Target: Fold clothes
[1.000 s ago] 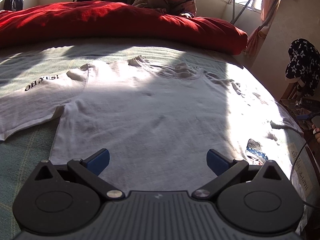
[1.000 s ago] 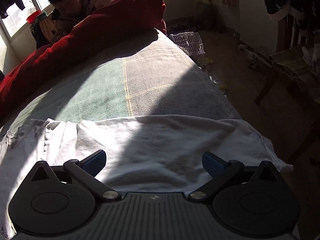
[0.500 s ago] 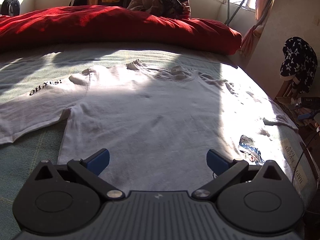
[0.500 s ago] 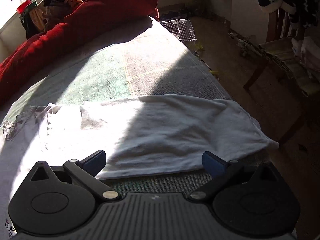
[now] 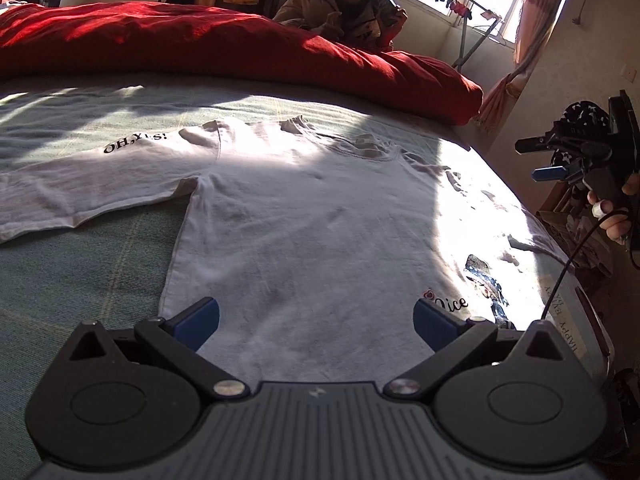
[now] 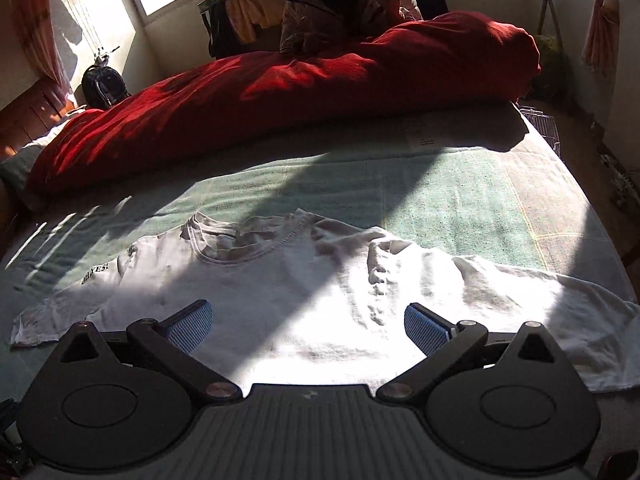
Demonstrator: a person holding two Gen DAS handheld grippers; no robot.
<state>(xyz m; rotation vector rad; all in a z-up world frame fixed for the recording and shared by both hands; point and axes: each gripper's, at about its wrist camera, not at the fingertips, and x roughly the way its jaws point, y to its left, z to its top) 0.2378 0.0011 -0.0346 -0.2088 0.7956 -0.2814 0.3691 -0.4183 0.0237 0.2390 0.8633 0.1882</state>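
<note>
The white T-shirt (image 5: 304,216) lies spread flat on the green bed cover (image 5: 80,272), sleeves out to both sides, its right side reaching the bed's right edge, with bare cover open between its collar and the red duvet (image 6: 280,96) at the far side. The left gripper (image 5: 316,318) and right gripper (image 6: 308,324) both hover above it, fingers wide apart and holding nothing. Its left sleeve reads "OH,YES!" and there's "nice" by a print near the hem.

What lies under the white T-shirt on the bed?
The white T-shirt lies spread flat on a green checked bedsheet, which shows around its sleeves and collar. Whatever sits directly beneath the shirt's body is covered. Both tools hover open above it.
</note>
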